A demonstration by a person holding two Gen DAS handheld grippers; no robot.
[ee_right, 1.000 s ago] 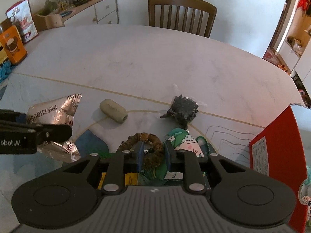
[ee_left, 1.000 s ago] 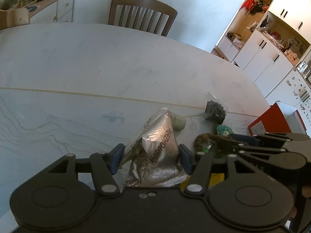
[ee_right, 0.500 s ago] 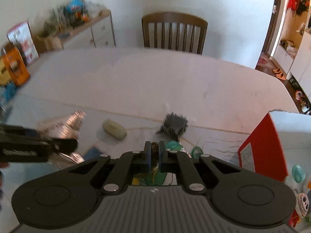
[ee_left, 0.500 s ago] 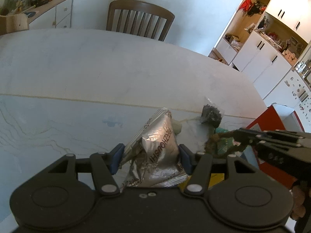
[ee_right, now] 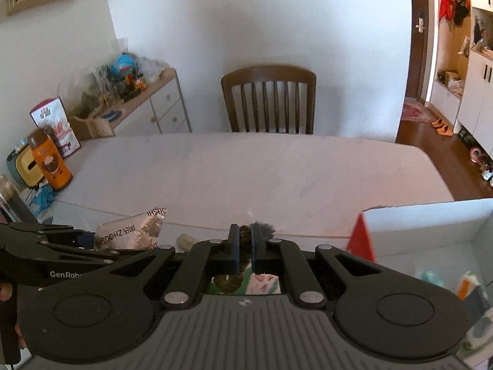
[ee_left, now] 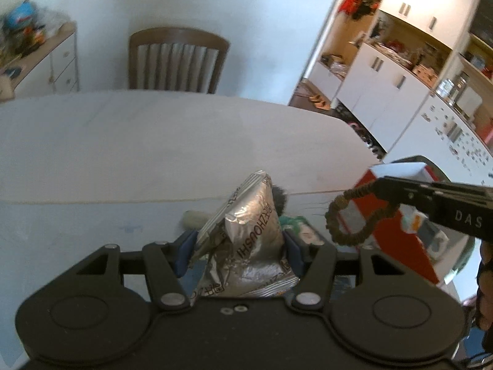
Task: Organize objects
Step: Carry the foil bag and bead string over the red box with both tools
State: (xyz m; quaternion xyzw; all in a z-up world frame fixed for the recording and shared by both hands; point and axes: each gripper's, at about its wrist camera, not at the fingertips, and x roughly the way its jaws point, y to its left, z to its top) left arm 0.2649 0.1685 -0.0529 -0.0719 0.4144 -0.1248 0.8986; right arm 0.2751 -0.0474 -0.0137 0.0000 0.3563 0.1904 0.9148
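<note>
Right hand-held gripper (ee_right: 245,240), clamped on bead bracelet (ee_left: 354,215), now higher; left (ee_left: 235,246) clasping foil packet (ee_left: 249,246).

grey fuzzy object (ee_left: 279,199) mostly hidden behind foil packet (ee_left: 246,240), box contents (ee_right: 462,286) blurred, sideboard clutter (ee_left: 24,30) blurred, right gripper (ee_left: 377,185) body cut off by frame edge

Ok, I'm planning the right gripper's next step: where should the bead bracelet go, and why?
Probably carry it rightward over the red box and release. The right gripper is shut on the bead bracelet, which hangs clear of the table beside the open box.
</note>
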